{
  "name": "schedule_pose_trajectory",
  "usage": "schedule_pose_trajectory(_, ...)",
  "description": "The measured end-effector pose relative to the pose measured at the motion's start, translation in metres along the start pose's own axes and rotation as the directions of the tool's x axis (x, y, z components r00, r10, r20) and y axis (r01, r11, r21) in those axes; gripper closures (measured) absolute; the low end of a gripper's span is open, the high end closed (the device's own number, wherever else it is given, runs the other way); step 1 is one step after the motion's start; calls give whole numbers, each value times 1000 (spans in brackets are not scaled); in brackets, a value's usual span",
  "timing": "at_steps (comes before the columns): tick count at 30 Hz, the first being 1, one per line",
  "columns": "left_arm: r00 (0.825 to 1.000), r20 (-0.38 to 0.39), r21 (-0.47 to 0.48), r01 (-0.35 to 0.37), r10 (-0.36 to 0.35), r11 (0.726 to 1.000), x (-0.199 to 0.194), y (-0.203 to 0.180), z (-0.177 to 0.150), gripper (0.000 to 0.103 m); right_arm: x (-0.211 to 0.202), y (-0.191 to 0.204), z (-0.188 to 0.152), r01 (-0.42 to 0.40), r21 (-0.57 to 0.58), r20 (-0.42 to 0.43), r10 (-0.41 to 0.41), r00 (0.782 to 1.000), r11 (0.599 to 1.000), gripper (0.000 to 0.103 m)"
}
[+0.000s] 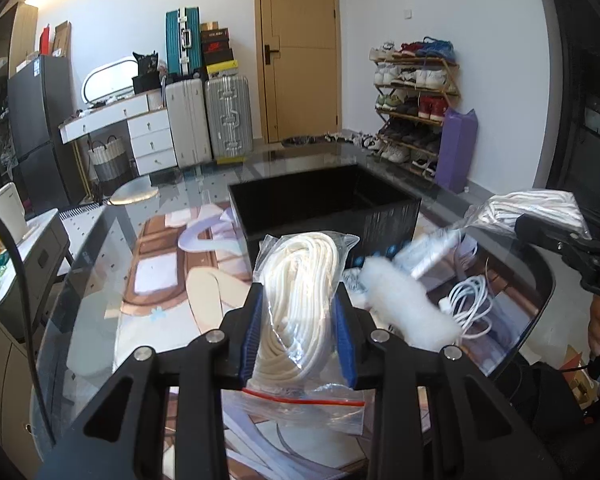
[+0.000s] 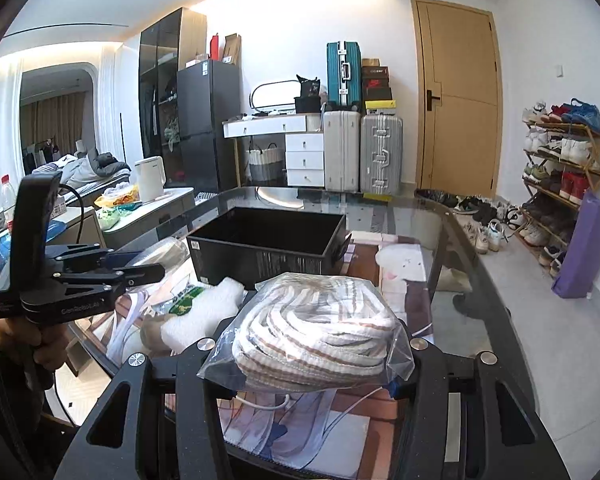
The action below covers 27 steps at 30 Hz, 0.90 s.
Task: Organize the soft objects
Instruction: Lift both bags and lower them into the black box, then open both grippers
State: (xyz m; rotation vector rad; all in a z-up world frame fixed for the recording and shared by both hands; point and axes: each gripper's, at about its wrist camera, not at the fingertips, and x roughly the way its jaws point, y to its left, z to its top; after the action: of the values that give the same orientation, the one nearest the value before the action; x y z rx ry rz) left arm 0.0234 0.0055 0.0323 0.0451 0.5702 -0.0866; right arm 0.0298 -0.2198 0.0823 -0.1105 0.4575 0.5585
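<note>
The glass table (image 1: 100,280), laid over a printed mat, stood in a room with a wooden door (image 1: 300,48), suitcases (image 1: 228,116) and a shoe rack (image 1: 416,108). My left gripper (image 1: 300,332) pinched a bagged coil of white cord (image 1: 300,292); my right gripper (image 2: 312,356) clamped a bagged striped cloth (image 2: 316,332). Both hung before the black bin (image 2: 268,248). Only the right view showed the kettle (image 2: 150,178); only the left showed the white cable (image 1: 472,304).

Black left gripper (image 1: 300,332) with blue pads (image 1: 249,336), silver screws.
</note>
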Motion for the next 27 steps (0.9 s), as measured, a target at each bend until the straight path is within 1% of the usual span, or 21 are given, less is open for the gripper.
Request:
schedule_pose_trajectory(6,999,43,3,-2,2,1000,-8,2,19,72,-5,4,14,-25,-23,30,25,999,999,52)
schedule_pose_trajectory(11,998,57,2,-18,18,1000,-2,5,33,72,3,5,32,-44,-32,41,45,998,999,52)
schedule_pose_trajectory(20,998,50,-42,-25,27,999,20,19,54,72,36,4,55,-76,-35,20,76,997,997,52)
schedule_pose_trajectory(23,999,36,-61,-16,19,998,31,23,60,72,50,4,60,-84,-45,6,84,996,995,52)
schedule_pose_trajectory(27,1000,17,-69,-23,24,997,48,26,65,72,71,3,66,-97,-51,-18,96,995,994,52)
